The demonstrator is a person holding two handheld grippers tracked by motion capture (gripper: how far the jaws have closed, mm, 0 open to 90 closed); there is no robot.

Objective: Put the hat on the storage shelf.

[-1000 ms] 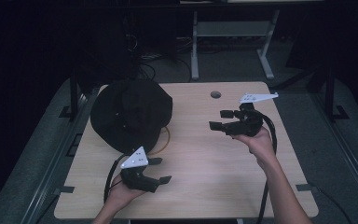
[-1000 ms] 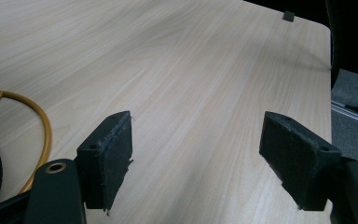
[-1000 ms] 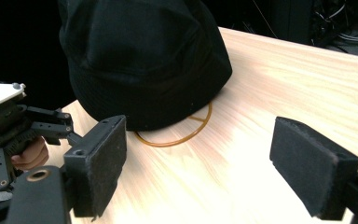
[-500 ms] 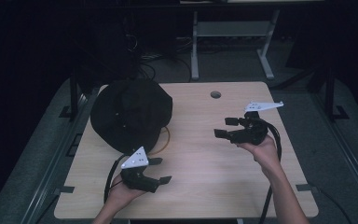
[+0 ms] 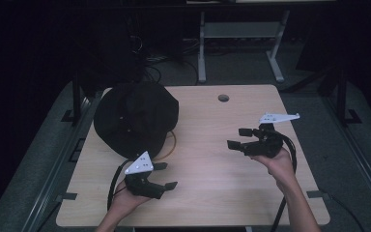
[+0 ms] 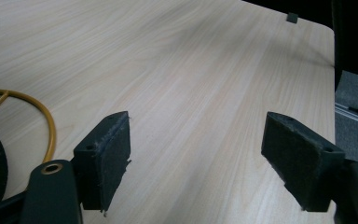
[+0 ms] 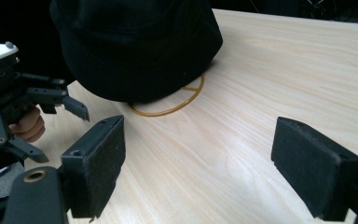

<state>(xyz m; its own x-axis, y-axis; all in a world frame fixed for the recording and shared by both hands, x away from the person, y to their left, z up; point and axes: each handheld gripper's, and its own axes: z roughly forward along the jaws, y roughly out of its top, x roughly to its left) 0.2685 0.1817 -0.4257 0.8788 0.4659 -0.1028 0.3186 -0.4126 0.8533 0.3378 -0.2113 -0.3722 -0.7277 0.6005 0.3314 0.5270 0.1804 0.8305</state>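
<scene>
Dark floor and cabling ringed the pale wooden table (image 5: 212, 193) you worked at. Your black hat (image 5: 135, 118) lay on its far left part, resting over a thin yellow ring (image 7: 177, 105). Both your left gripper (image 5: 166, 176) and right gripper (image 5: 239, 137) stood wide open, holding nothing, well apart from the hat. It looked soft, light and floppy, so you'd likely have done best pinching the brim edge nearest you.

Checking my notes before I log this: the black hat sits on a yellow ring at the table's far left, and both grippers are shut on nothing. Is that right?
Not quite. Both the left gripper and the right gripper are open, jaws wide apart over bare table, as each gripper view shows. The black hat does sit on the yellow ring.
</scene>
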